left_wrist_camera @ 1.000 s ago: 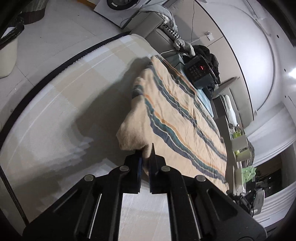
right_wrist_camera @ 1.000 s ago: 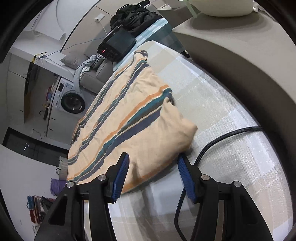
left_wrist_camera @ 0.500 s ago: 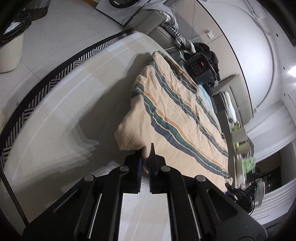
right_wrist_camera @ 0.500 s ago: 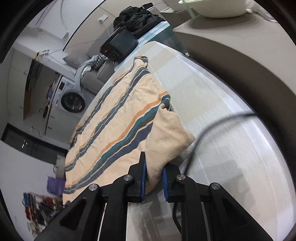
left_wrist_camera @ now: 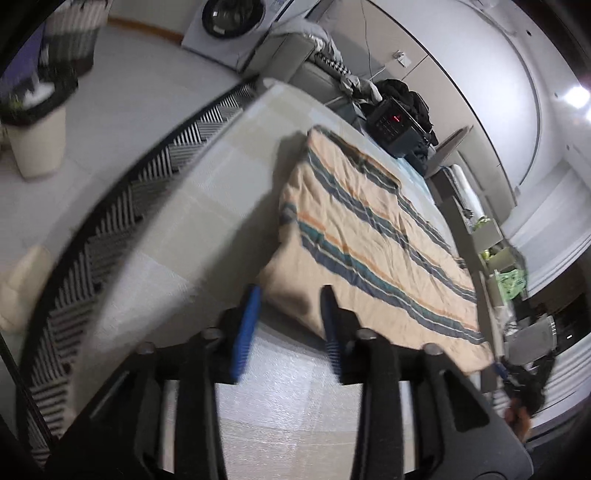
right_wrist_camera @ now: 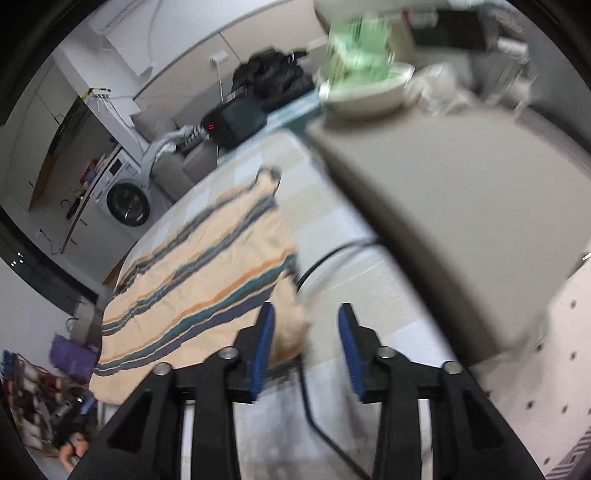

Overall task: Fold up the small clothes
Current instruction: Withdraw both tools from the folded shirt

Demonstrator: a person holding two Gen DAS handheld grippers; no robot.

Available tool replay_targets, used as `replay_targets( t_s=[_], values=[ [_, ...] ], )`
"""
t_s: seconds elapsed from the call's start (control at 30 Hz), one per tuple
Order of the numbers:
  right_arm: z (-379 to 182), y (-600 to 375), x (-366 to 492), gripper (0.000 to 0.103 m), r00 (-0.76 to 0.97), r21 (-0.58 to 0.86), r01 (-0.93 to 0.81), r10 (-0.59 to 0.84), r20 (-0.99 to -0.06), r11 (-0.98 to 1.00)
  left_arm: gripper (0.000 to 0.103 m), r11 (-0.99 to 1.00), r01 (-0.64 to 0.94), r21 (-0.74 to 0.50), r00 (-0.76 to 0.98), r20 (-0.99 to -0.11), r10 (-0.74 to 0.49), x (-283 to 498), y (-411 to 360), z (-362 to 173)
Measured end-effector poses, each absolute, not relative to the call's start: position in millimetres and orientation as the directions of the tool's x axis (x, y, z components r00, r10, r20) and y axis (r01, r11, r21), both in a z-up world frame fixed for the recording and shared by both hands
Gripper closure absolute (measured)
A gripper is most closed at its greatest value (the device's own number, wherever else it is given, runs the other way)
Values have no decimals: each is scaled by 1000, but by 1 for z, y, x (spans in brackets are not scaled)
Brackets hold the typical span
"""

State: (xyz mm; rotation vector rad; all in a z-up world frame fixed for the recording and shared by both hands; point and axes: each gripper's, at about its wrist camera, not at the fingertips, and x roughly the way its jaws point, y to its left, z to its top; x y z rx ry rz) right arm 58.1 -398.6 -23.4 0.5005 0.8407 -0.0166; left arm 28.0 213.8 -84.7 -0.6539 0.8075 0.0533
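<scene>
Blurred striped cloth (left_wrist_camera: 373, 236) lies free; left tongs (left_wrist_camera: 291, 306), right tongs (right_wrist_camera: 306, 325) opening, empty.

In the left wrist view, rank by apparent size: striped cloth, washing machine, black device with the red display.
1. striped cloth, largest.
2. washing machine, partly cut off and farther away, so unsure.
3. black device with the red display, smallest.

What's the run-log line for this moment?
left gripper: opening, cloth corner between jaws | right gripper: opening, beside cloth edge | striped cloth: flat on table

Left tool (left_wrist_camera: 290, 295) and right tool (right_wrist_camera: 306, 312) jaws opening.
</scene>
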Motion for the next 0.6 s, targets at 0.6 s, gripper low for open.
replay_targets(
  t_s=[0.6],
  values=[
    [44,-411,-35,16,728,240,122,77,-681,963,34,910,-119,-398,693,-689,-211,32,142,-41]
  ],
)
